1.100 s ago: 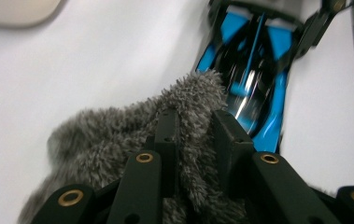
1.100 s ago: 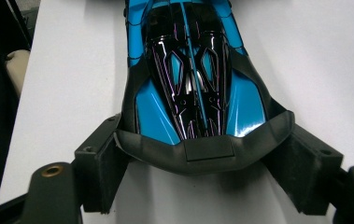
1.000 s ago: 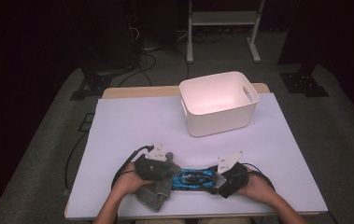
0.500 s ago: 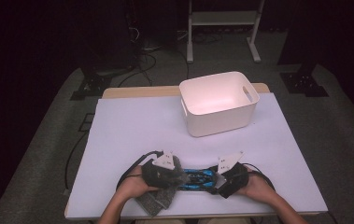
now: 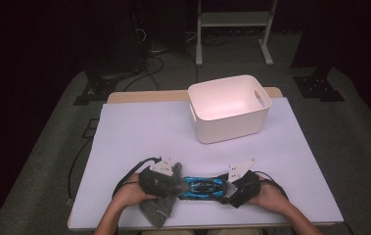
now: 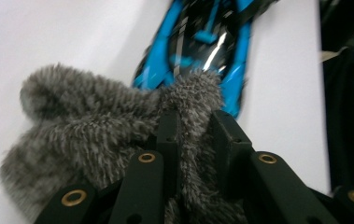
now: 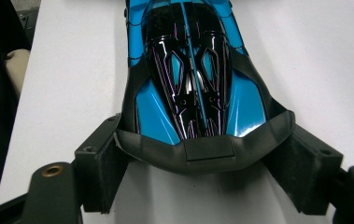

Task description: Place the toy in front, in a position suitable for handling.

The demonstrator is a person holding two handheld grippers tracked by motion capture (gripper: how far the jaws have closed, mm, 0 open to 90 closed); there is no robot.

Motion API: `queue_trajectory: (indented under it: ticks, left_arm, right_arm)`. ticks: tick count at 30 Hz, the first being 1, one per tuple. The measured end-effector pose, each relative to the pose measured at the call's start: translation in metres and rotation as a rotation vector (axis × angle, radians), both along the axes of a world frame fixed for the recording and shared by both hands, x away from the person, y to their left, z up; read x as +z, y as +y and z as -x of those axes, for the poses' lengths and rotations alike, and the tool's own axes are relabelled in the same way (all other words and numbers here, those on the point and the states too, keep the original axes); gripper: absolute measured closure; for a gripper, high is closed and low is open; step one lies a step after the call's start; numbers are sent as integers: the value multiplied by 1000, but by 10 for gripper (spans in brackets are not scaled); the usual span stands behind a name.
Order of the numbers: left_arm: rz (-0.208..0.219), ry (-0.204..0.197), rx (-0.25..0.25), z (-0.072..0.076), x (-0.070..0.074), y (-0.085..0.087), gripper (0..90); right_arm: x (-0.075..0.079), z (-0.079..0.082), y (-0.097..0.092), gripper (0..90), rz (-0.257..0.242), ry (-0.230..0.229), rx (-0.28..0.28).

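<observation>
A person is sitting at the near edge of a white desk (image 5: pixel 139 132), forearms coming in from the bottom of the high view, a hand-held gripper in each hand.

At the left, the left gripper (image 5: pixel 166 177) is lying low over the desk near its front edge, pointing toward the middle. Its fingers (image 6: pixel 167 135) are pressing close together and pinching a fold of a fuzzy grey cloth (image 6: pixel 90 135). In the left gripper view the pile of the cloth is bulging out between and around the two black fingers. The rest of the cloth is resting on the desk under and in front of the left hand (image 5: pixel 131 196), reaching toward the desk's near edge.

Just right of the cloth, a blue and black toy car (image 5: pixel 202 187) is sitting on the desk, lengthwise between the two grippers. One end of the car is touching the cloth.

At the car's other end, the right gripper (image 5: pixel 232 188) is pointing back toward the middle. Its fingers (image 7: pixel 101 172) are standing wide, one on each side of the car's black end piece, resting against its outer corners. The right hand (image 5: pixel 271 198) is holding the gripper from behind.

Farther back and to the right, well apart from the hands, a white plastic bin (image 5: pixel 229 107) is standing upright on the desk.
</observation>
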State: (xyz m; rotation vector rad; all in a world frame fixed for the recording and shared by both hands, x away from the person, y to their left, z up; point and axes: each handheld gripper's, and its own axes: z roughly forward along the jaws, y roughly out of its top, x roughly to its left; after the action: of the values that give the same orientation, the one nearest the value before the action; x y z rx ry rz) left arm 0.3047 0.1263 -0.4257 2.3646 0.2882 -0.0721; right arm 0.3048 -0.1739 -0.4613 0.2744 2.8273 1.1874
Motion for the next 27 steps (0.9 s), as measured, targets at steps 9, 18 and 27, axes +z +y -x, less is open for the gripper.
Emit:
queue_trajectory:
  ticks: [9, 18, 27]
  left_arm:
    - [14, 11, -35, 0, -1, -9, 716]
    - [1, 9, 87, -14, -5, 17, 717]
    - [29, -42, 124, -21, 2, 9, 732]
  right_arm:
    - [0, 0, 0, 240, -1, -4, 3]
    - [-1, 0, -1, 240, -4, -4, 2]
    - [-1, 0, 0, 240, -4, -3, 5]
